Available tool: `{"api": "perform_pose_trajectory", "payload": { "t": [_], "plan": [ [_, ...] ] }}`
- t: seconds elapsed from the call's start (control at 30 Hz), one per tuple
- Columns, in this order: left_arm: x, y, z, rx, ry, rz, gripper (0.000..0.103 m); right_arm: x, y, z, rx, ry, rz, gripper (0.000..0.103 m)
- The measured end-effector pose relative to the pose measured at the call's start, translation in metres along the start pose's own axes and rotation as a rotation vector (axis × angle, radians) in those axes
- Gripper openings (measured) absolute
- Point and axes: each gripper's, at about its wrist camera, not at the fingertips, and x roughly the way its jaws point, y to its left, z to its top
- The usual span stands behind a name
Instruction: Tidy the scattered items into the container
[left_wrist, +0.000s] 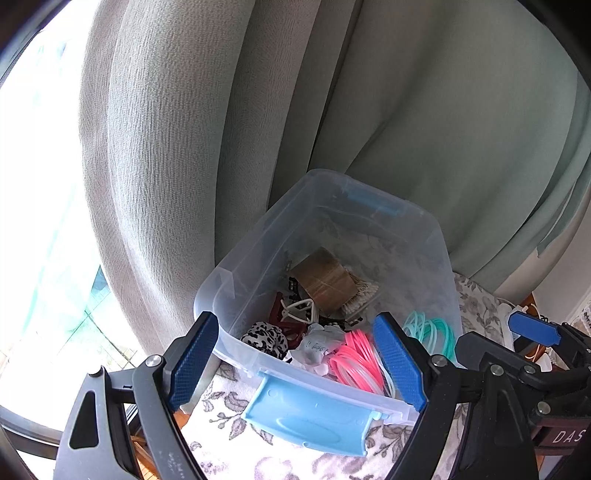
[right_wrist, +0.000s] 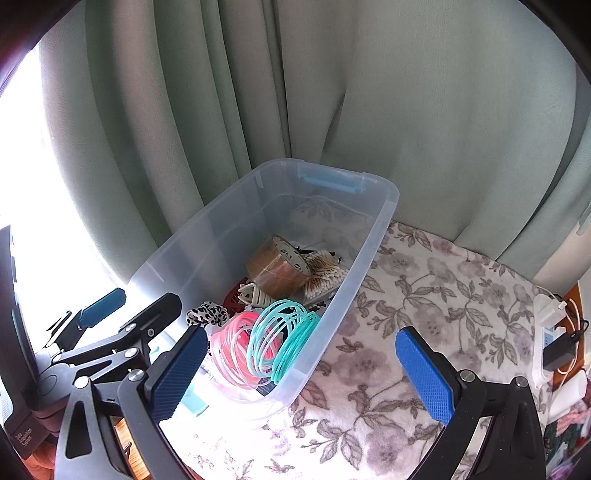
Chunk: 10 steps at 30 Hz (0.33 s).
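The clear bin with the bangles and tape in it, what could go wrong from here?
1. The clear bin sits at the edge of the floral cloth, against the curtain; a nudge might tip it off.
2. The teal bangles lean on the near wall and could spill if the bin is jolted.
3. Both the left hand-held gripper and right hand-held gripper hang open close together and could collide.
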Motion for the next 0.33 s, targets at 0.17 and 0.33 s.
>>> {"api": "perform_pose_trajectory", "payload": {
  "t": [0.17,0.33],
  "plan": [
    [-0.0006,0.0033,-0.0009,-0.018,0.001,-0.043,0.087,-0.0010,0.0000,-0.0009,-0.003,-0.001,0.012,0.103],
    [-0.0002,0.0044,-0.0012,-0.022,0.001,-0.047,0.086,-0.0004,0.0012,-0.0006,-0.001,0.000,0.011,0.103]
  ]
}}
